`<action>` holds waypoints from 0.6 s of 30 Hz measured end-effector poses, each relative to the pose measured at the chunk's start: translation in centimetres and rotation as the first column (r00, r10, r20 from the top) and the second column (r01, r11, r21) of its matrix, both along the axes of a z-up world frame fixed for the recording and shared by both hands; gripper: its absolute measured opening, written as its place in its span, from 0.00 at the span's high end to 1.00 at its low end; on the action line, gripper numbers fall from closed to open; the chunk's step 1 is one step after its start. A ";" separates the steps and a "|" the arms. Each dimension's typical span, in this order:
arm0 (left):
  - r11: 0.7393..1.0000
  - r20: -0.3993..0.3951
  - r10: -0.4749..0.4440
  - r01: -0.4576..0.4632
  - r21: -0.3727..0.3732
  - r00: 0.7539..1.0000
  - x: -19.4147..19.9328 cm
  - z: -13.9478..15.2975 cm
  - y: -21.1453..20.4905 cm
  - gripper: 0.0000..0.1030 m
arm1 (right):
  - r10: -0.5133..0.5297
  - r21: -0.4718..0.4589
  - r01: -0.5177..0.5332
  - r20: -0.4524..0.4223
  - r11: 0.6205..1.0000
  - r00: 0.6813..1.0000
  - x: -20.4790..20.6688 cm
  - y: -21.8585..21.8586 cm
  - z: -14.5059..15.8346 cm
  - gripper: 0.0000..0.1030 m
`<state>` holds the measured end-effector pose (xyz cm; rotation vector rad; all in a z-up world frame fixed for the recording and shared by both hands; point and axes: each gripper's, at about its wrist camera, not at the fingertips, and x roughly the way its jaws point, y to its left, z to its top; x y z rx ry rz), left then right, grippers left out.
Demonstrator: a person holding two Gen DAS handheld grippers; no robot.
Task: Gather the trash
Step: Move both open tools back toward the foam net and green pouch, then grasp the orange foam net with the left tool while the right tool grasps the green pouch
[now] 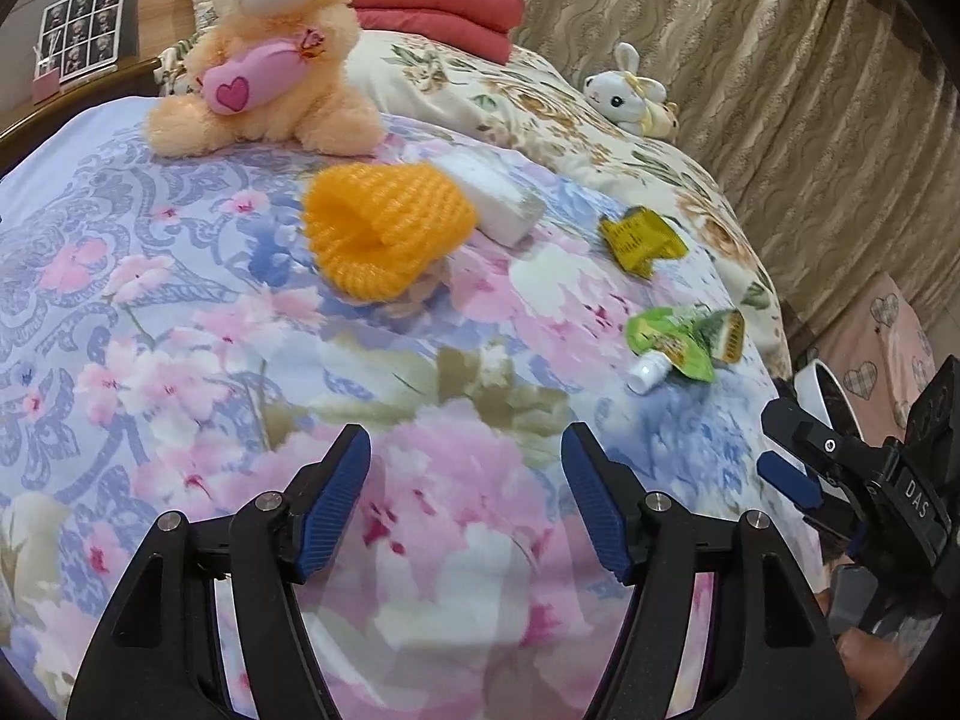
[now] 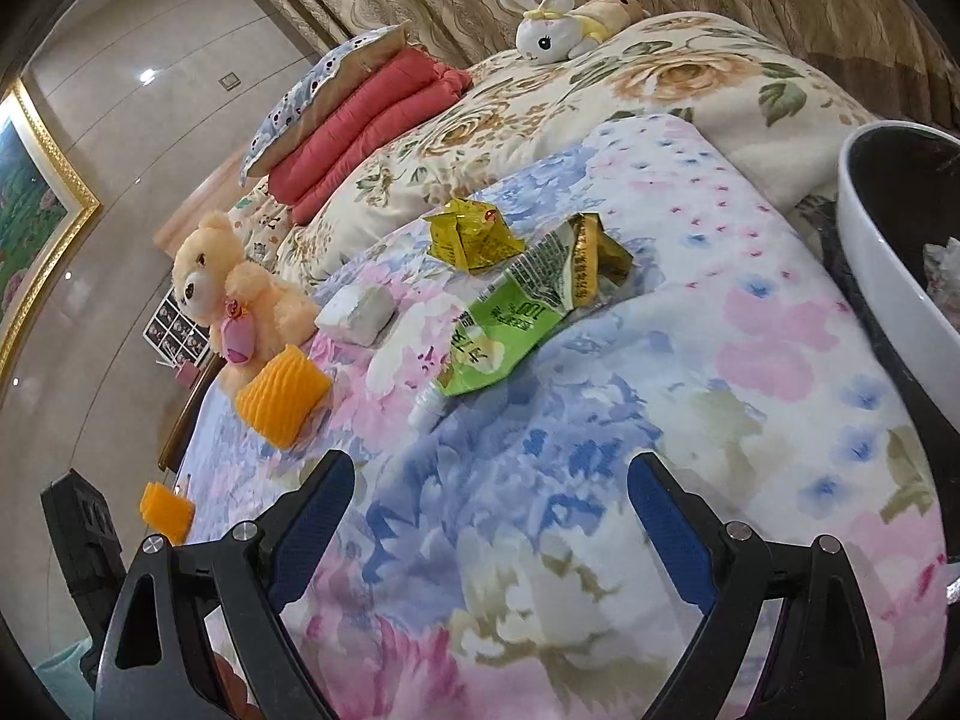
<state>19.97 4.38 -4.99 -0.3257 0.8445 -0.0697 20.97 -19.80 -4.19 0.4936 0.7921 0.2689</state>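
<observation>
On the floral bedspread lie a green drink pouch with a white cap [image 1: 684, 345] [image 2: 510, 324], a crumpled yellow wrapper [image 1: 641, 238] [image 2: 471, 234], an orange foam net [image 1: 384, 228] [image 2: 282, 396] and a white packet [image 1: 498, 198] [image 2: 357, 313]. A second orange foam piece [image 2: 167, 511] lies near the bed edge. My left gripper [image 1: 467, 441] is open and empty above the bedspread, short of the trash. My right gripper [image 2: 491, 471] is open and empty, just short of the green pouch; it also shows at the right of the left wrist view [image 1: 780, 450].
A white bin with a black liner [image 2: 870, 252] stands at the bed's right edge, also in the left wrist view [image 1: 828, 393]. A peach teddy bear [image 1: 270, 54] [image 2: 234, 294], a white bunny toy [image 1: 627, 90] [image 2: 549, 30] and red folded quilts [image 2: 360, 126] sit further back.
</observation>
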 end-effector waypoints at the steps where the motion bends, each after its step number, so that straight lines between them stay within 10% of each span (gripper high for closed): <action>1: 1.000 -0.002 0.002 -0.002 0.002 1.000 0.2 0.0 0.2 0.32 | -0.001 -0.001 0.001 -0.002 1.000 1.000 0.3 0.2 0.0 0.09; 18: 0.998 -0.013 0.062 -0.062 0.013 0.998 6.1 0.2 3.8 0.25 | -0.049 -0.031 0.048 -0.011 0.998 0.999 5.6 1.9 -0.9 0.08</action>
